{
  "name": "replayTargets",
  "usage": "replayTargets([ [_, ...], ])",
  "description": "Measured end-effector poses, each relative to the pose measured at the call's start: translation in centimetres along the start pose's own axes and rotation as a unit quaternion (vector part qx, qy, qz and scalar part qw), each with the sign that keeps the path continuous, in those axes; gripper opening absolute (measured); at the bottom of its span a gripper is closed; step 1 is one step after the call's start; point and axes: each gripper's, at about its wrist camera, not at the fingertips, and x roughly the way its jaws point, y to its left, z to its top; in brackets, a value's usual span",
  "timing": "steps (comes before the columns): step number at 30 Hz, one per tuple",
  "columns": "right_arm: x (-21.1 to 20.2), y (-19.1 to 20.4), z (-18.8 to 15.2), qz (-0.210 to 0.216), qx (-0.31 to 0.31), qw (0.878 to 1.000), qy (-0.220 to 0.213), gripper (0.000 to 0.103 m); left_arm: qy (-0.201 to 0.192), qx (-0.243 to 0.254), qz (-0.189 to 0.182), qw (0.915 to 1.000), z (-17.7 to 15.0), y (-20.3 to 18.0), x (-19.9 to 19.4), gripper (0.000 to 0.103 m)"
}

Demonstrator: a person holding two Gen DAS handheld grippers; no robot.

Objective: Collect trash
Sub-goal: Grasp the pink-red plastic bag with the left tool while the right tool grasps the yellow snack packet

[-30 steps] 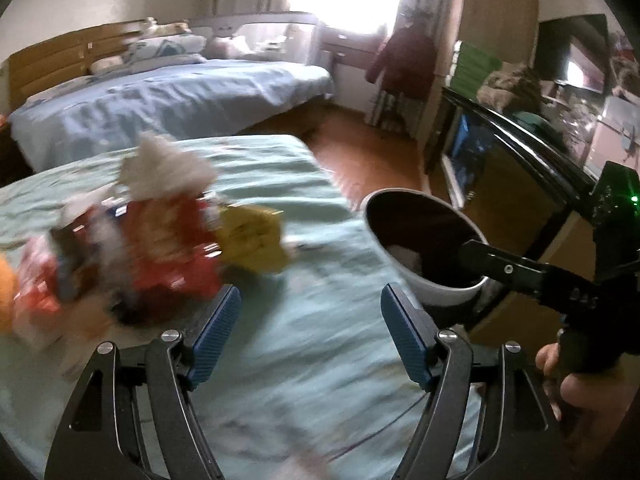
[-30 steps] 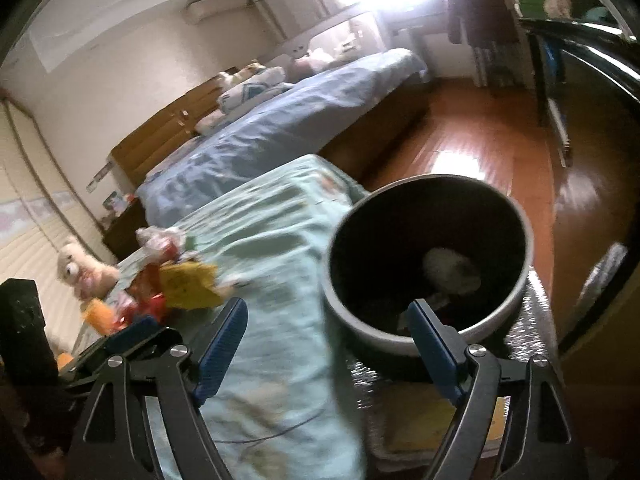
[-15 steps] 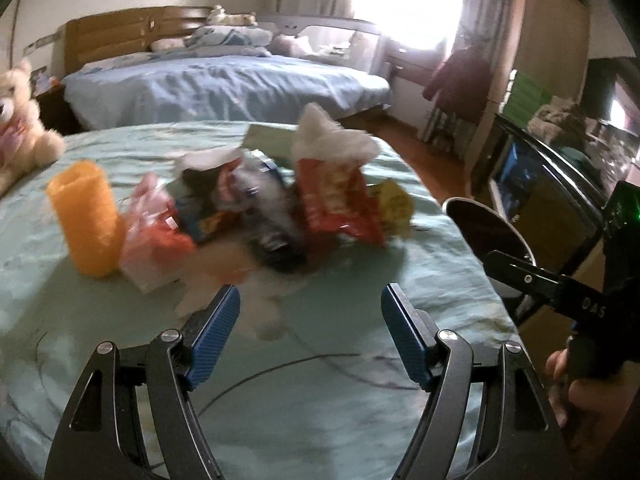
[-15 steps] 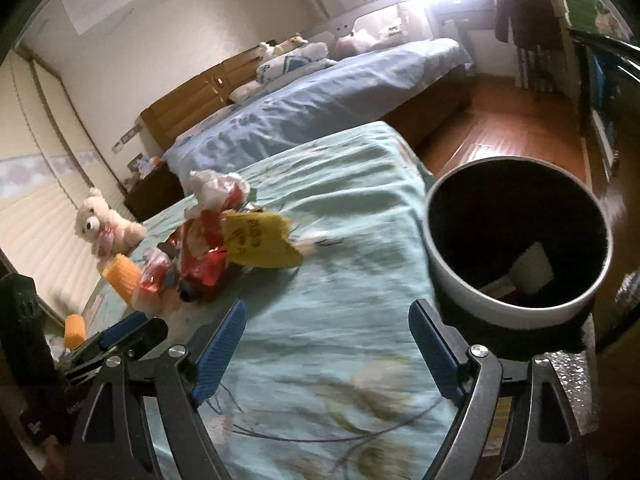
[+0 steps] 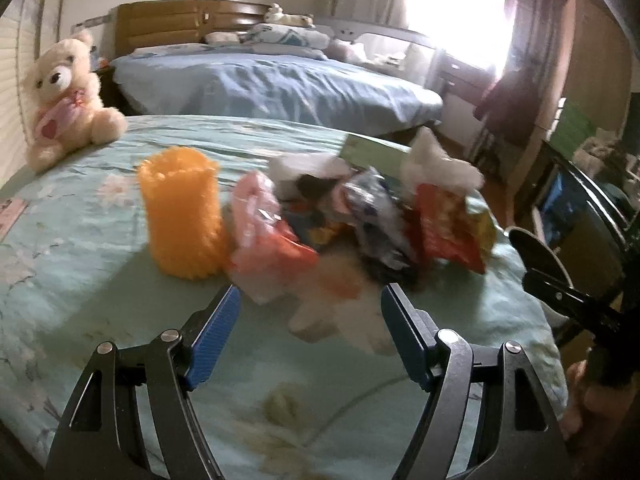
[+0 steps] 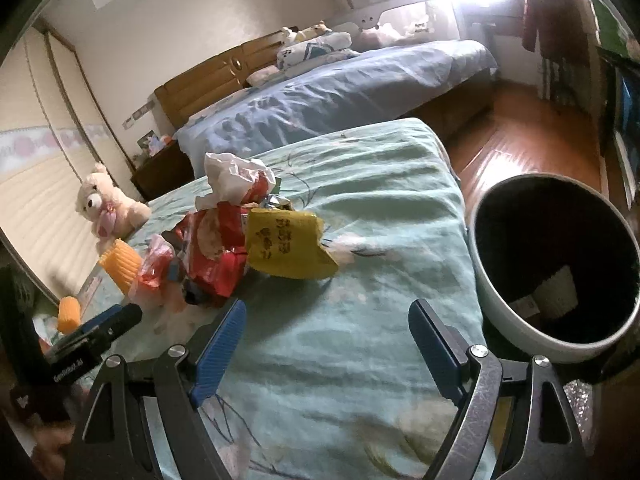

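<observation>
A heap of trash [image 5: 352, 220] lies on the teal bedspread [image 5: 100, 272]: red snack wrappers [image 6: 218, 248], a yellow packet [image 6: 286, 244], a pink bag [image 5: 260, 236] and crumpled white tissue [image 6: 228, 174]. My left gripper [image 5: 310, 334] is open and empty just short of the heap; it also shows in the right wrist view [image 6: 106, 322]. My right gripper [image 6: 326, 344] is open and empty over the bedspread, between the heap and a white bin [image 6: 492, 280] with a dark inside. The bin stands beside the bed's right edge and holds pale scraps [image 6: 558, 294].
An orange ribbed cup [image 5: 182, 212] stands left of the heap, and a second orange one [image 6: 68, 314] lies further left. A cream teddy bear [image 5: 64, 96] sits at the far left. A blue bed [image 5: 272, 80], wood floor [image 6: 532, 128] and a dark cabinet [image 5: 588, 232] lie beyond.
My left gripper has swung left from the bin toward the trash heap and closed in on it. My right gripper has turned away from the bin, which has slid to the right of its view.
</observation>
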Motion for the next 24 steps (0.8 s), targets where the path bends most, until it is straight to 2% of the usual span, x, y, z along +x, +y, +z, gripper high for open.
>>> replayTargets([
  [7, 2.1, 1.2, 1.2, 0.002, -0.025, 1.0, 0.007, 0.084, 0.015, -0.009, 0.033, 0.9993, 1.2, 1.4, 2.0, 0.075],
  [10, 3.4, 1.3, 1.7, -0.002, -0.028, 0.999, 0.017, 0.084, 0.028, -0.013, 0.035, 0.9989, 1.6, 1.8, 2.9, 0.075],
  [13, 4.4, 1.1, 2.1, 0.007, -0.022, 0.999, 0.025, 0.079, 0.037, -0.012, 0.032, 0.9987, 1.8, 1.8, 3.5, 0.074],
  [14, 4.5, 1.1, 2.2, 0.009, -0.021, 0.999, 0.025, 0.071, 0.041, -0.009, 0.032, 0.9986, 1.9, 1.8, 3.7, 0.072],
  [15, 4.8, 1.2, 2.3, 0.014, -0.022, 0.999, 0.027, 0.066, 0.046, -0.009, 0.028, 0.9985, 1.9, 1.8, 3.8, 0.062],
  [16, 5.0, 1.2, 2.3, 0.015, -0.023, 0.999, 0.029, 0.064, 0.051, -0.008, 0.023, 0.9984, 1.8, 1.8, 4.0, 0.06],
  [22, 4.6, 1.3, 2.0, 0.018, -0.026, 0.999, 0.022, 0.061, 0.043, -0.008, 0.008, 0.999, 1.6, 1.6, 3.4, 0.048],
  [23, 4.4, 1.3, 2.0, 0.019, -0.026, 0.999, 0.022, 0.022, 0.038, -0.007, 0.007, 0.9992, 1.4, 1.5, 3.1, 0.047],
  [24, 4.3, 1.3, 1.9, 0.019, -0.026, 0.999, 0.026, 0.003, 0.036, -0.008, 0.005, 0.9993, 1.3, 1.5, 2.8, 0.047],
])
